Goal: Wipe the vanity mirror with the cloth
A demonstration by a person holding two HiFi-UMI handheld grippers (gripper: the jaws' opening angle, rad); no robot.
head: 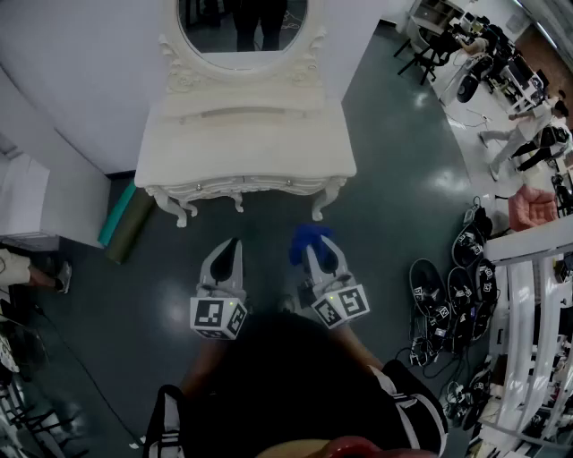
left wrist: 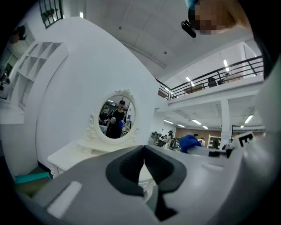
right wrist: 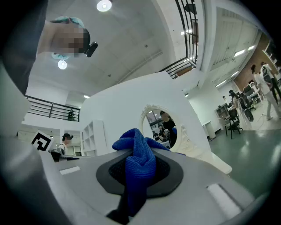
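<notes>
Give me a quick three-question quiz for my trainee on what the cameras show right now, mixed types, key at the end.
1. True or false: the left gripper holds the blue cloth.
2. The cloth is: A) pressed on the vanity mirror; B) in the right gripper, short of the dressing table; C) lying on the tabletop.
3. Fill in: the left gripper's jaws are ___, with nothing between them.
Key: 1 false; 2 B; 3 together.

Left claw point(head: 235, 243), right claw point(head: 313, 245) grey; checkered marker cubes point(head: 218, 317); black top point(head: 277, 385)
</notes>
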